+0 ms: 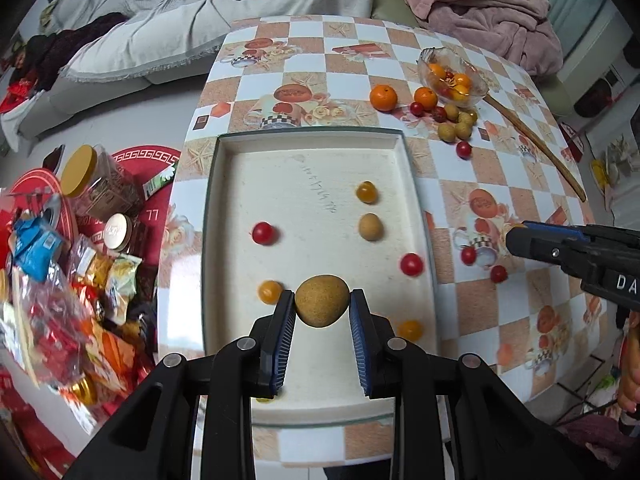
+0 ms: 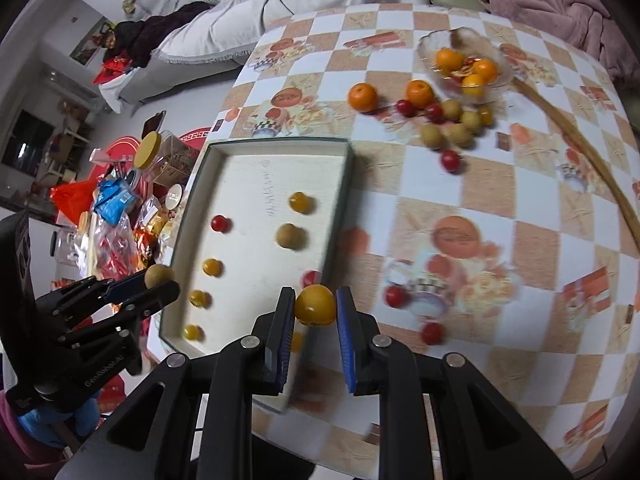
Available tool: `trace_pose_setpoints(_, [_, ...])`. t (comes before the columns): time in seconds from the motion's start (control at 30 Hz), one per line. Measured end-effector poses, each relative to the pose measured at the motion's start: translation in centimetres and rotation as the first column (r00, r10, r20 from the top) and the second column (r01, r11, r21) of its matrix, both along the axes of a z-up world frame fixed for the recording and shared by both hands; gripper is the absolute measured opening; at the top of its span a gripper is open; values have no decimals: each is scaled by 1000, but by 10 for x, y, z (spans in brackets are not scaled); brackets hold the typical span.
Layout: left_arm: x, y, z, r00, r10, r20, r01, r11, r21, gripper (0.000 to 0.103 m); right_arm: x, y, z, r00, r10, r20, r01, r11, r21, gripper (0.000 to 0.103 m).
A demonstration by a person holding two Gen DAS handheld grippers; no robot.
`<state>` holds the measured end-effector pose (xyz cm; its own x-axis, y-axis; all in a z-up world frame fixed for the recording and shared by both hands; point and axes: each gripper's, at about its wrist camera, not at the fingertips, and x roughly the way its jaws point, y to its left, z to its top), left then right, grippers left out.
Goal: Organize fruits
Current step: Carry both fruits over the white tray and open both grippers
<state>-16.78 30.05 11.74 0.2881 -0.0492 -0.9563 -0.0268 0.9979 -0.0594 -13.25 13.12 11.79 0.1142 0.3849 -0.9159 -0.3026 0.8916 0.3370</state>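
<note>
My left gripper (image 1: 322, 307) is shut on a brown longan (image 1: 322, 300), held above the near part of the white tray (image 1: 308, 148). The tray holds red and yellow cherry tomatoes and another longan (image 1: 370, 227). My right gripper (image 2: 316, 307) is shut on a yellow cherry tomato (image 2: 315, 305), above the tray's right edge (image 2: 340, 208). The left gripper with its longan (image 2: 158, 275) shows at the left of the right wrist view. The right gripper shows at the right edge of the left wrist view (image 1: 516, 240).
A glass bowl (image 1: 480, 92) with oranges and tomatoes stands at the far right of the checkered table (image 1: 344, 60). Oranges, longans and red tomatoes lie loose beside it. A wooden stick (image 1: 536, 144) lies at the right. Snack packets and jars (image 1: 80, 240) crowd the floor at the left.
</note>
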Motion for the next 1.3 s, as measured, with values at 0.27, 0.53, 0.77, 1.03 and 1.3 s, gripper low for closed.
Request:
trace_pose_setpoints(0.27, [31,26,-18,1000,-28,-2,28,999,-32,29,8,44,-11,1000,14,-25,-15,999,-33,23])
trace_pose_setpoints(0.53, [59,40,-35,1000,-22,5,22,999,-28,29,20,65,-28,999,21,-48,-23,999,-48,23])
trace_pose_setpoints(0.77, [86,45,-57,1000,-17,4,17,1000,-11,29,15,78,-58,996,36,-85,-43,996,-80,23])
trace_pose_setpoints(1.03, [112,50,-80,1000,-8,-4,8,1000,10,29,10,90,-81,995,44,-93,-55,992,-116,23])
trace_pose_setpoints(1.3, [119,51,-96,999,-12,-32,13,999,30,29,7,103,-96,994,63,-87,-75,987,-142,23])
